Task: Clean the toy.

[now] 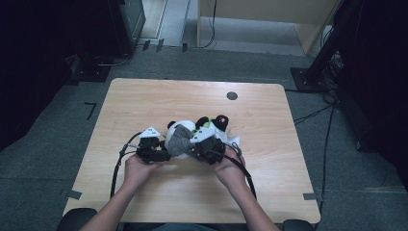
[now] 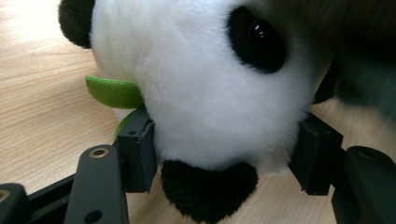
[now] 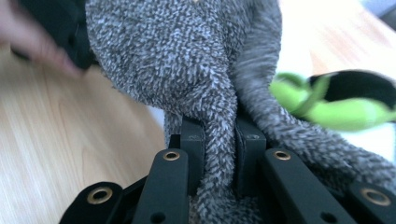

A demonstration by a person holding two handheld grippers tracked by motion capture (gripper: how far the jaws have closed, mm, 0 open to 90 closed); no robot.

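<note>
Panda plush toy (image 2: 205,102) lies near the middle of the wooden table (image 1: 144,101), its white head clamped from both sides by the pads of the left gripper (image 2: 224,161), jaws about half spread. Beside it, the right gripper (image 3: 219,158) has its jaws pinched tight on a fold of grey fuzzy cloth (image 3: 187,60), which drapes against the toy's head in the high view.
</note>
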